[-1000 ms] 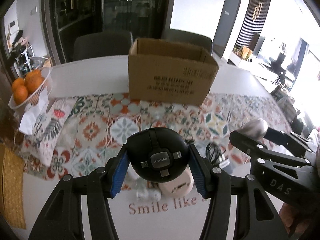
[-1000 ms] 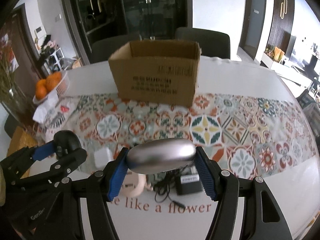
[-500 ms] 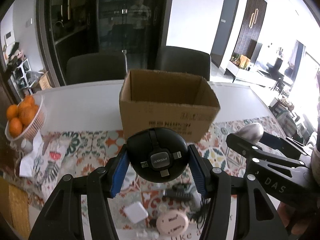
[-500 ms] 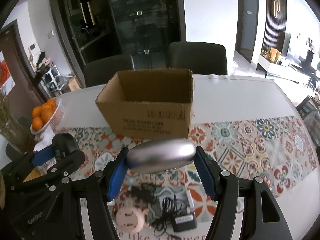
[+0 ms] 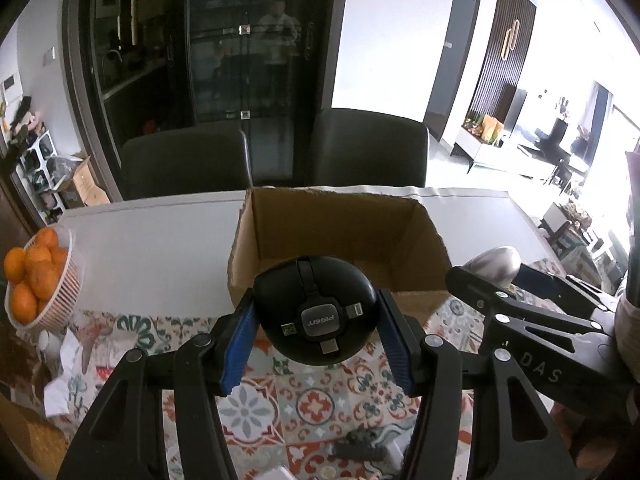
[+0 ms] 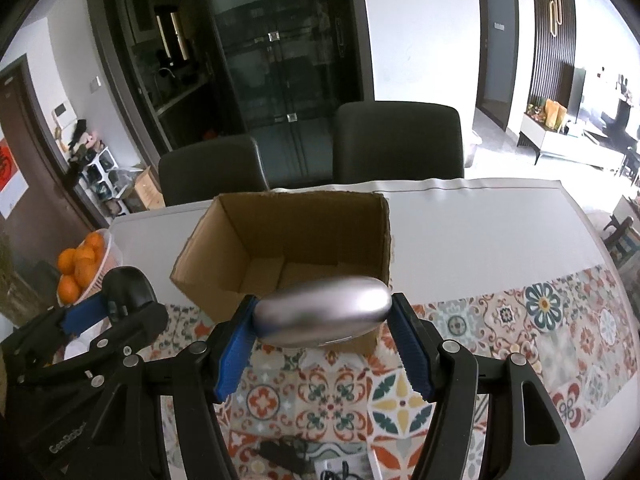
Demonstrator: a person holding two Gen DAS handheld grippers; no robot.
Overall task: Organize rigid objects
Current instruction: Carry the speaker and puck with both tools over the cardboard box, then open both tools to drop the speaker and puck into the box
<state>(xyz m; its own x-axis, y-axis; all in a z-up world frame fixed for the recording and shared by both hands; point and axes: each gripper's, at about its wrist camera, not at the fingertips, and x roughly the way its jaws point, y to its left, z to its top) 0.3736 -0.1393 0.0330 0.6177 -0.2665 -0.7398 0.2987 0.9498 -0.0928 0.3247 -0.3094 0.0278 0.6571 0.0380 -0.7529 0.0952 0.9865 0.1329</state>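
Observation:
My left gripper (image 5: 316,328) is shut on a round black cable hub (image 5: 316,308) marked PISEN and holds it high, just in front of the open cardboard box (image 5: 336,220). My right gripper (image 6: 324,336) is shut on a smooth silver oval object (image 6: 324,316), raised in front of the same box (image 6: 296,224). The box floor (image 6: 320,270) looks bare where it shows. Each gripper shows in the other's view: the right one with the silver object (image 5: 496,264), the left one with the hub (image 6: 128,292).
A basket of oranges (image 5: 36,280) stands at the table's left edge (image 6: 82,268). A patterned runner (image 6: 520,340) covers the near table. Small dark gadgets and cables (image 5: 360,446) lie on it below the grippers (image 6: 288,454). Two dark chairs (image 5: 368,148) stand behind the table.
Both grippers have risen and moved forward toward the box, still holding their objects. The box interior now shows from above, and the items on the runner have dropped toward the bottom of both views.

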